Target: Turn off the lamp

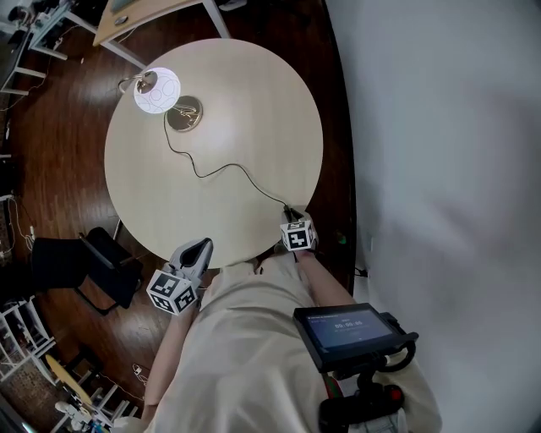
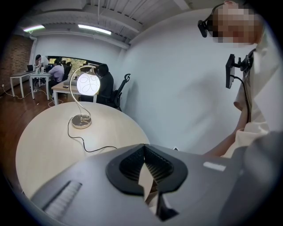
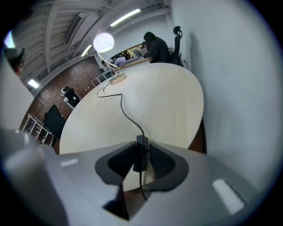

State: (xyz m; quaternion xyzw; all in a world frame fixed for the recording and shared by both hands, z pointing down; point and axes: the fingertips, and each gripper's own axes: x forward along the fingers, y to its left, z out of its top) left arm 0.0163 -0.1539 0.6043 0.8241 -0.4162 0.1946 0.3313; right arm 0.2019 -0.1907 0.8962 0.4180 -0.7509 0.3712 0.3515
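Observation:
The lamp's white globe (image 1: 157,90) glows above its round metal base (image 1: 183,113) at the far left of the round pale table (image 1: 254,101). Its black cord (image 1: 228,167) snakes across to the near right edge. There my right gripper (image 1: 292,216) points down at the cord. In the right gripper view the black inline switch (image 3: 141,152) stands between the jaws, which are shut on it, my right gripper (image 3: 141,155) gripping at its tips. My left gripper (image 1: 201,247) hovers at the near table edge, jaws shut on nothing (image 2: 142,148). The lit globe (image 2: 88,83) shows far ahead of it.
A black chair (image 1: 93,262) stands on the wooden floor left of the table. A white wall (image 1: 439,127) runs close along the table's right side. Another desk (image 1: 144,17) lies beyond the lamp, with seated people (image 2: 57,73) at desks further off.

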